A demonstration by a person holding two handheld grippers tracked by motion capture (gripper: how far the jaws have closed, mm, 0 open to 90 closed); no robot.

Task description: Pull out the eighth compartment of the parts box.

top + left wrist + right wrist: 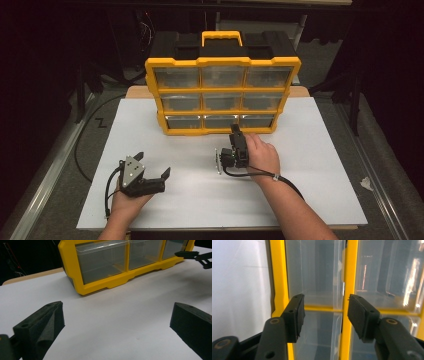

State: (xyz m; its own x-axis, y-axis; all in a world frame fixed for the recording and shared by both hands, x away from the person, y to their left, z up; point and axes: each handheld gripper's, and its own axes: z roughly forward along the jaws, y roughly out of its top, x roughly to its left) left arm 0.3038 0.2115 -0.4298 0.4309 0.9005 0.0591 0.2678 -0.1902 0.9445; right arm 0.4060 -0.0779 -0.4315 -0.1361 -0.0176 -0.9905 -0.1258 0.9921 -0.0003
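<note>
The yellow drawer cabinet (222, 95) stands upright near the far edge of the surface (310, 200), its black back and yellow carry handle (221, 37) rising behind three rows of three clear drawers. The right hand-held gripper (234, 129) is turned on its side and points at the bottom row, its tips right at the front of the bottom middle drawer (220, 121). In the right gripper view its jaws stand partly closed, with a moderate gap between them, and they frame a clear drawer front (317, 277) and the yellow divider (348, 272) beside it; whether the pads (299, 312) touch the plastic cannot be told, and nothing is clamped between them. The right hand (261, 154) grips it from behind, with the cable (280, 179) trailing back along the forearm.

The left hand-held gripper (154, 165) rests low near the front left corner of the surface, well apart from the cabinet, jaws spread wide and empty; the left gripper view shows bare white surface (112, 322) between them and the cabinet's bottom left drawer (102, 262) farther off.

The surface is a plain white board lying on a wooden top (137, 92) that shows at the far edge. Around it the room is dark, with grey floor (60, 165) on both sides and a black cable (82, 145) looping on the left.
</note>
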